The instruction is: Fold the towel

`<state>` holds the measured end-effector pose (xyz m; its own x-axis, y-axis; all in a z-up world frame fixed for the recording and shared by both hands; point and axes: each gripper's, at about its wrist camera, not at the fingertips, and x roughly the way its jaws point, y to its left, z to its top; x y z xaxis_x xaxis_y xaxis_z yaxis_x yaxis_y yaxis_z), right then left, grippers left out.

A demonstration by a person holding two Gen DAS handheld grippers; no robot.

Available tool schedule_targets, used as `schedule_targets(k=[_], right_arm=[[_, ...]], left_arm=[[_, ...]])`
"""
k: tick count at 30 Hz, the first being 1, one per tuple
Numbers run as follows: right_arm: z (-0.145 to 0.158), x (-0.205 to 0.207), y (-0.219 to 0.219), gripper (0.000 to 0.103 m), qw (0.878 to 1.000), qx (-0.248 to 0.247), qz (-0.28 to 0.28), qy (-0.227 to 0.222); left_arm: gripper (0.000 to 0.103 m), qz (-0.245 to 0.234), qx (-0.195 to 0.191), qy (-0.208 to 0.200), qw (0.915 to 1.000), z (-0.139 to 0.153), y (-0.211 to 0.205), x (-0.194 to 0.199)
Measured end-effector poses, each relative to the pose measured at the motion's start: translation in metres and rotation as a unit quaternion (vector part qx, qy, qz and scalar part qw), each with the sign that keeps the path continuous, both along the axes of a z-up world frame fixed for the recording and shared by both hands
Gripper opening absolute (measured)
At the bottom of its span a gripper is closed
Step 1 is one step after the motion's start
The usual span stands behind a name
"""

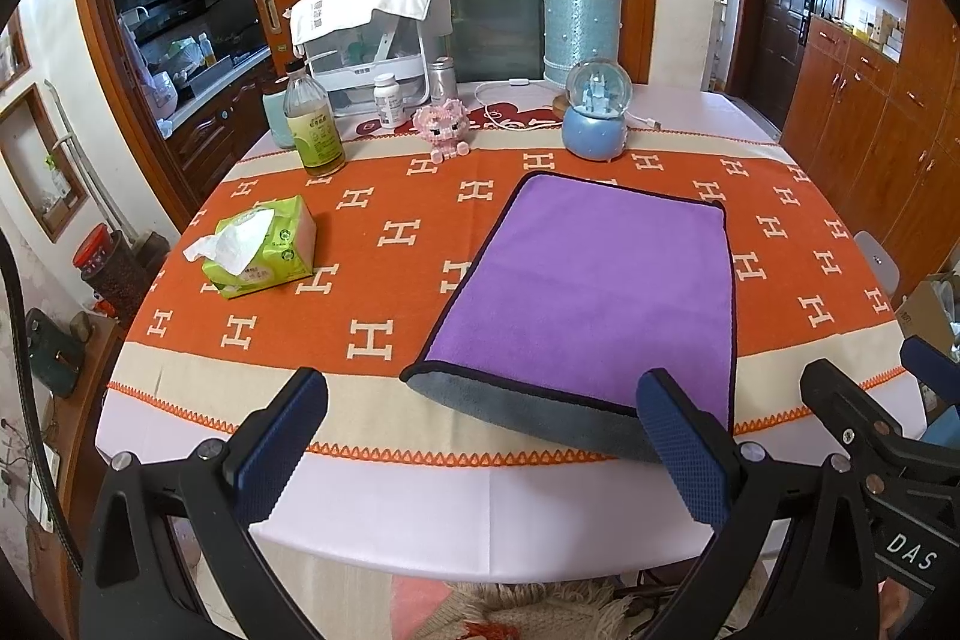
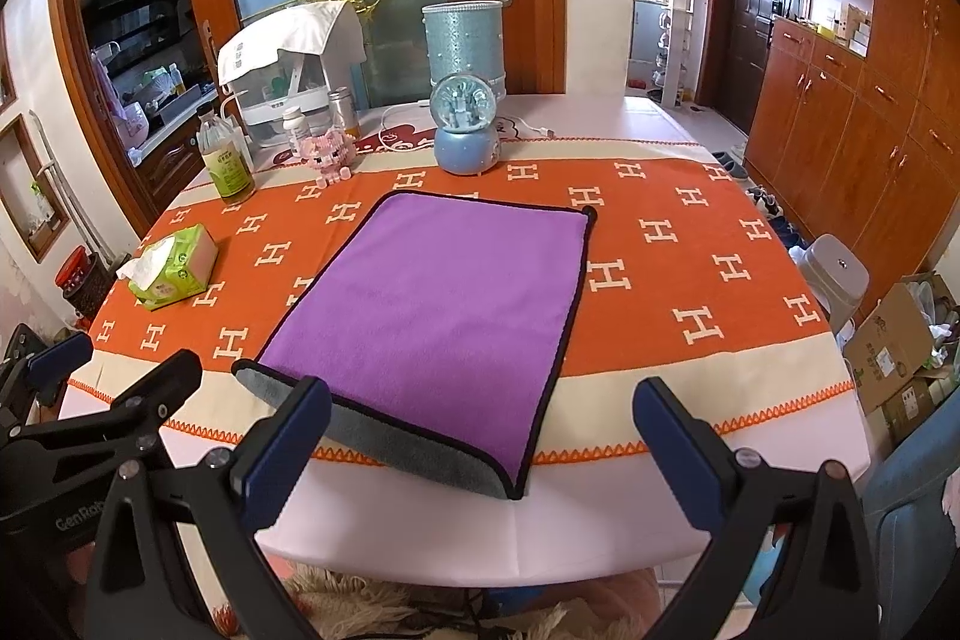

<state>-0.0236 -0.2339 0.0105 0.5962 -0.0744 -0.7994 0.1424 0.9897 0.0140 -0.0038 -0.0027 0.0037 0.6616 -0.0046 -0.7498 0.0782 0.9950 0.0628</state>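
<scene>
Nearby, tissue pack point(image 1: 264, 247) shows tissue; both hand-held grippers point(image 1: 483, 451) point(image 2: 480, 454) spread, towel point(image 2: 432, 304) seemingly folded.

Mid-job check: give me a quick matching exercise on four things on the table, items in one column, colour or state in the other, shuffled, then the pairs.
Items:
1. towel
2. tissue pack
3. snow globe
4. left gripper

States:
A. green, a tissue sticking out
B. open, holding nothing
C. purple, near edge flipped up showing grey
D. blue base, behind the towel

Pairs: 1-C, 2-A, 3-D, 4-B
</scene>
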Motion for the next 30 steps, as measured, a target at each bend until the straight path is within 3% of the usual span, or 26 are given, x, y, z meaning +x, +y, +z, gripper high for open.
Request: schedule_targets(k=[30], right_arm=[[-0.0007, -0.0011, 0.0005, 0.101, 1.000, 0.002, -0.004, 0.001]], left_arm=[[0.102, -0.002, -0.001, -0.001, 1.0000, 0.0042, 0.0000, -0.0013]])
